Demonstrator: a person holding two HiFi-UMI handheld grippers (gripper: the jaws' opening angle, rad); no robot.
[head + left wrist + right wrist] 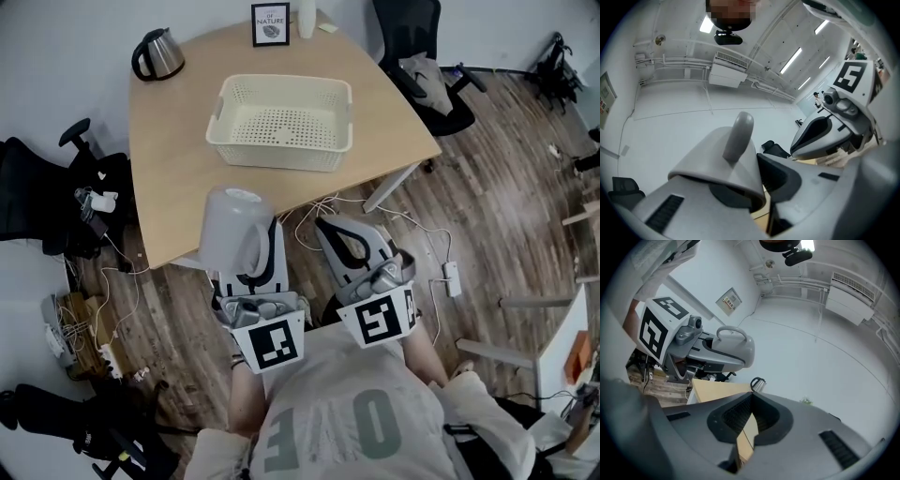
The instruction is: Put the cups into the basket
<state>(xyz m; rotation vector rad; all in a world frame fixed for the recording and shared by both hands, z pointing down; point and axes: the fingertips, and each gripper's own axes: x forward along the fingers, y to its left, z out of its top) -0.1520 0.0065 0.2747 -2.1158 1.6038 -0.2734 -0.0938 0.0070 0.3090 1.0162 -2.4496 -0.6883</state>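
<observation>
A grey cup (pixel 231 228) with a handle is clamped in my left gripper (pixel 255 234), held in the air over the table's near edge. In the left gripper view the cup (pixel 719 161) fills the jaws, its handle (pixel 738 135) pointing up, and the left gripper (pixel 758 182) is shut on it. The cream perforated basket (pixel 281 141) stands empty on the wooden table (pixel 173 169), beyond the cup. My right gripper (pixel 328 225) hangs beside the left one, jaws closed on nothing. In its own view the right gripper (pixel 751 404) shows its pads meeting.
A steel kettle (pixel 157 54) sits at the table's far left corner. A framed sign (pixel 270 23) and a white container (pixel 307 17) stand at the far edge. Office chairs (pixel 417 56) (pixel 37 192) flank the table. Cables and a power strip (pixel 450 277) lie on the floor.
</observation>
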